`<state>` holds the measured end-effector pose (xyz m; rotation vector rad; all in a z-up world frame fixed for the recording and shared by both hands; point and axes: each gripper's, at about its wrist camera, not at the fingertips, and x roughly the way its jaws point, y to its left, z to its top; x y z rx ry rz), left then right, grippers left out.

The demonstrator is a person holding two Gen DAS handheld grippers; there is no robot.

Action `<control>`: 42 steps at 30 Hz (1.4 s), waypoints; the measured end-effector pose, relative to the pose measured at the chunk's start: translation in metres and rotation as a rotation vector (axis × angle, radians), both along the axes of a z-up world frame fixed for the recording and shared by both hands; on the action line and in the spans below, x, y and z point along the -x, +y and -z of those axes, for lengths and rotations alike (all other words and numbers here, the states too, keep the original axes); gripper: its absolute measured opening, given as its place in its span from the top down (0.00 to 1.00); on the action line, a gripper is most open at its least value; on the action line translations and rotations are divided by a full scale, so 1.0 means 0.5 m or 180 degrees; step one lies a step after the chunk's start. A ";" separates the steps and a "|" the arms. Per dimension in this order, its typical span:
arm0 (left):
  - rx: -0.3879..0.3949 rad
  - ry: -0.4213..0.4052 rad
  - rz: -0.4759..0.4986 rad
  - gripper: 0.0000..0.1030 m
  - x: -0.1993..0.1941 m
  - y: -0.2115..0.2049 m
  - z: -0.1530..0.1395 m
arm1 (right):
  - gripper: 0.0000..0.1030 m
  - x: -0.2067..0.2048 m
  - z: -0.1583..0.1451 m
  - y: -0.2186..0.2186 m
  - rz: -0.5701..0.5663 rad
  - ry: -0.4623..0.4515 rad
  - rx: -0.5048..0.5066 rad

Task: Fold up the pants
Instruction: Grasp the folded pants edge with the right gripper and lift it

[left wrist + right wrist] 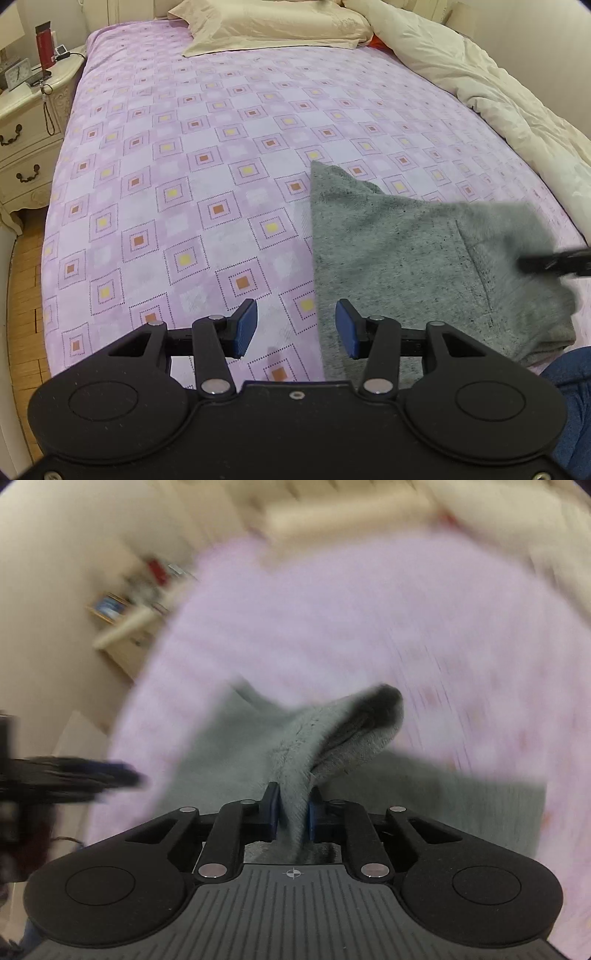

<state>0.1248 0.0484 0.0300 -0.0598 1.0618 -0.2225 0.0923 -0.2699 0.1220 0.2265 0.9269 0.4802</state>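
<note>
Right claw (293, 812): blue pads nearly closed, pinching a raised fold of the speckled grey knit pants (317, 734). Left claw (295, 328): pads well apart, empty, above the pants' left edge on the lilac checked bed (192, 155).

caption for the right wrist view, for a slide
Right gripper shut on a fold of grey pants above the purple bedsheet.

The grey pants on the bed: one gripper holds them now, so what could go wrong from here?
1. The right gripper pinches only a narrow bunch of the grey pants; the cloth may slip out when pulled.
2. The left gripper is open and holds nothing, so the pants could drag across the purple sheet and lose their fold.
</note>
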 end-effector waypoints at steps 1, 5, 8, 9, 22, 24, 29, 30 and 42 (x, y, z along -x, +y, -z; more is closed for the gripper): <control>-0.0001 -0.0001 0.0000 0.48 -0.001 -0.001 0.000 | 0.86 0.013 -0.023 -0.006 0.0055 -0.0124 0.0054; 0.0017 -0.0005 0.0001 0.48 -0.004 -0.009 0.001 | 0.86 0.028 -0.007 -0.064 0.0439 -0.0054 0.0395; 0.0003 -0.0028 0.0063 0.48 -0.004 -0.024 -0.002 | 0.86 0.014 0.094 -0.125 0.0871 0.0493 0.0520; -0.0007 -0.0046 0.0090 0.48 -0.003 -0.031 -0.004 | 0.85 0.011 0.132 -0.139 0.0947 0.0683 0.0558; -0.0225 -0.0109 0.0928 0.45 -0.001 -0.205 0.015 | 0.83 0.026 0.205 -0.164 0.1158 0.0886 0.0323; -0.0711 0.0074 0.1297 0.45 0.015 -0.242 0.073 | 0.82 0.014 0.208 -0.145 0.1157 0.0903 0.0331; -0.0694 0.0051 0.1202 0.42 0.021 -0.221 0.093 | 0.82 0.008 0.212 -0.144 0.1135 0.0891 0.0386; -0.0628 0.0096 0.1160 0.42 0.014 -0.213 0.092 | 0.82 0.006 0.215 -0.145 0.1123 0.0885 0.0403; -0.0347 0.0101 0.0745 0.46 -0.047 -0.150 0.047 | 0.83 0.002 0.171 -0.170 0.1338 0.0859 0.0172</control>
